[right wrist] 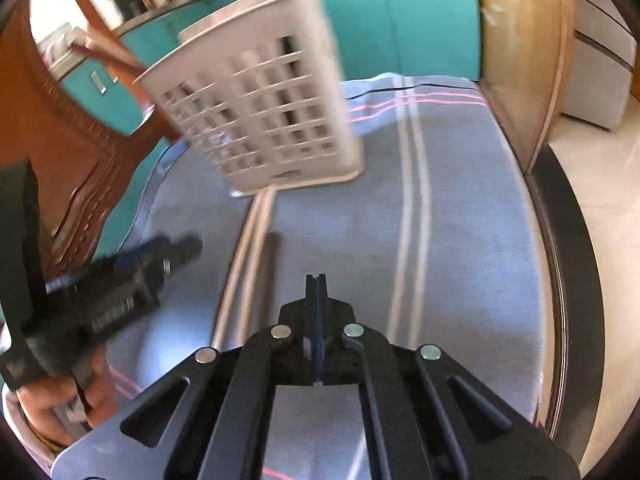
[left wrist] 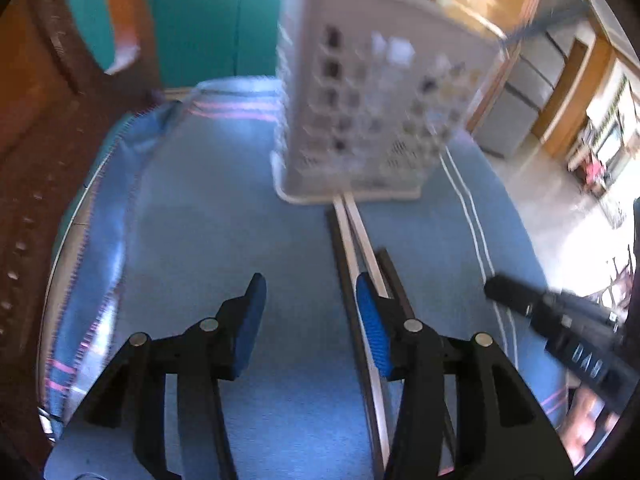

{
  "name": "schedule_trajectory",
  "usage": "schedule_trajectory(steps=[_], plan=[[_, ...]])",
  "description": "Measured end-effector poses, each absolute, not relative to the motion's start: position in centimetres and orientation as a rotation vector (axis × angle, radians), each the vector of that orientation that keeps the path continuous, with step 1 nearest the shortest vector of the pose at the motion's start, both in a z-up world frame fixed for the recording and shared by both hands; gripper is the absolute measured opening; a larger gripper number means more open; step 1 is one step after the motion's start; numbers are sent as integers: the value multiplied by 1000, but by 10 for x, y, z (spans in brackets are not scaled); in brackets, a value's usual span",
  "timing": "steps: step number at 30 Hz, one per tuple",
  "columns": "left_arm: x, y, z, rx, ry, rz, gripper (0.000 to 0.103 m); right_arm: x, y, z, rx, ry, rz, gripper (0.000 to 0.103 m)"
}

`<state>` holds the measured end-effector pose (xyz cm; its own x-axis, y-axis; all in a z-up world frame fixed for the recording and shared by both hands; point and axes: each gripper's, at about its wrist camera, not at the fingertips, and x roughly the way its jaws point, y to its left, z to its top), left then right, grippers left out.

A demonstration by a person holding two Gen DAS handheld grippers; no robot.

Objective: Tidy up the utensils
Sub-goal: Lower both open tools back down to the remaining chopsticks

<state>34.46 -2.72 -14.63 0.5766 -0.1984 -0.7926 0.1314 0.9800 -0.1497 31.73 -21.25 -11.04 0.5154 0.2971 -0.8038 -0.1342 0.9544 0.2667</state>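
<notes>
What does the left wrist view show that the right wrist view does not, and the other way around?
Only the left wrist view shows the left gripper from behind, its blue fingers open and holding nothing. Only the right wrist view shows the right gripper from behind, shut with nothing between its fingers, and the hand holding the left gripper. Both show the white basket, the chopsticks lying before it, and the blue cloth.
</notes>
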Motion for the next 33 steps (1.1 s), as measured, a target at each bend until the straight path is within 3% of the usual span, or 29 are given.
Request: schedule_trajectory(steps=[7,9,10,11,14,24,31,33], plan=[[342,-44,-162,-6,967,-175,49,318,-226,-126,231,1036,234,9],[339,-48,-161,24,962,-156,43,317,-227,-126,221,1032,233,10],[338,-49,-161,35,959,-141,32,317,-226,-125,216,1029,235,10],[337,-48,-161,32,959,-140,15,315,-227,-124,213,1029,236,11],[337,-36,-159,-59,986,-171,12,315,-227,-124,209,1031,236,11],[315,-12,-131,-157,929,-228,13,316,-219,-129,187,1045,245,12],[326,-4,-141,-134,969,-168,21,313,-199,-129,139,1022,309,14],[329,-6,-147,-115,985,-161,25,311,-191,-128,119,1016,345,19]])
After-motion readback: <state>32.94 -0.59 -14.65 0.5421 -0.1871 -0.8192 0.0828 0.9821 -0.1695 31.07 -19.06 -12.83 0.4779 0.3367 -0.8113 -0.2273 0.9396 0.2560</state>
